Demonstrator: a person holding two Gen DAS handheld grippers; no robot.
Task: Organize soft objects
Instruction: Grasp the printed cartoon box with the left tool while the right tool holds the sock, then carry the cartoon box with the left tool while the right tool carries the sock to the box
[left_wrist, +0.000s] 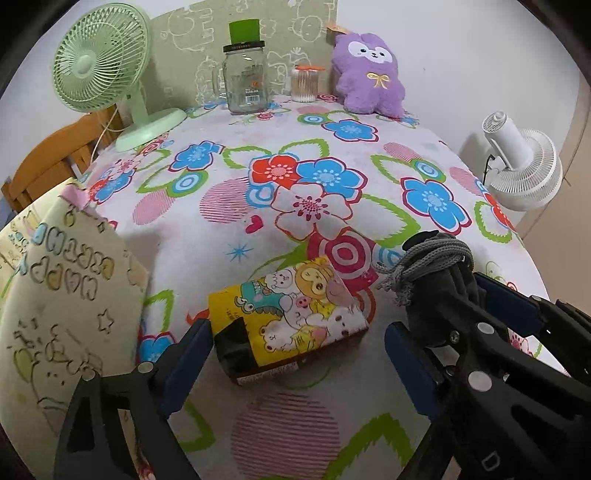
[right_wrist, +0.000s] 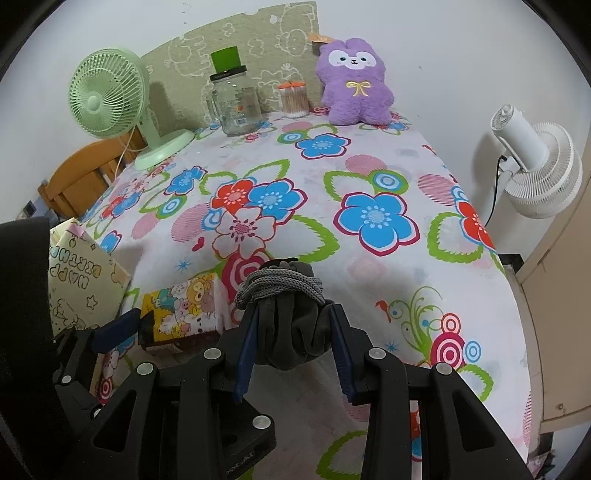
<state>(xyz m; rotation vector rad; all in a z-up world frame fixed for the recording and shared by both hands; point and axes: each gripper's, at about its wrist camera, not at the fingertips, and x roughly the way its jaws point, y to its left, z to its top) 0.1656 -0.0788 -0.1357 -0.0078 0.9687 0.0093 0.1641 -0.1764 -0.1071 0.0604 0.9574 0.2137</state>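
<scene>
on my flowered tablecloth (right_wrist: 369, 280) stand a green desk fan (right_wrist: 110, 107), a glass jar (right_wrist: 236, 107) and a cotton swab tub (right_wrist: 294, 99); a white fan (right_wrist: 535, 170) sits off the table's edge.

Low in the frame, the left gripper (left_wrist: 297, 360) stands spread wide, its blue pads on either side of a tissue pack (left_wrist: 291, 321) printed with cartoon animals, which lies on the floral cloth (left_wrist: 236, 221). At lower right the right gripper (left_wrist: 476, 310) clamps a dark pouch (left_wrist: 439, 295) bound with grey cord (left_wrist: 432, 258). A cream gift bag (left_wrist: 62, 295) fills the left edge. Along the top stand a green fan (left_wrist: 107, 70), a glass jar (left_wrist: 246, 79), a swab tub (left_wrist: 306, 84) and a purple plush (left_wrist: 369, 74). A white fan (left_wrist: 524, 162) sits at right.
</scene>
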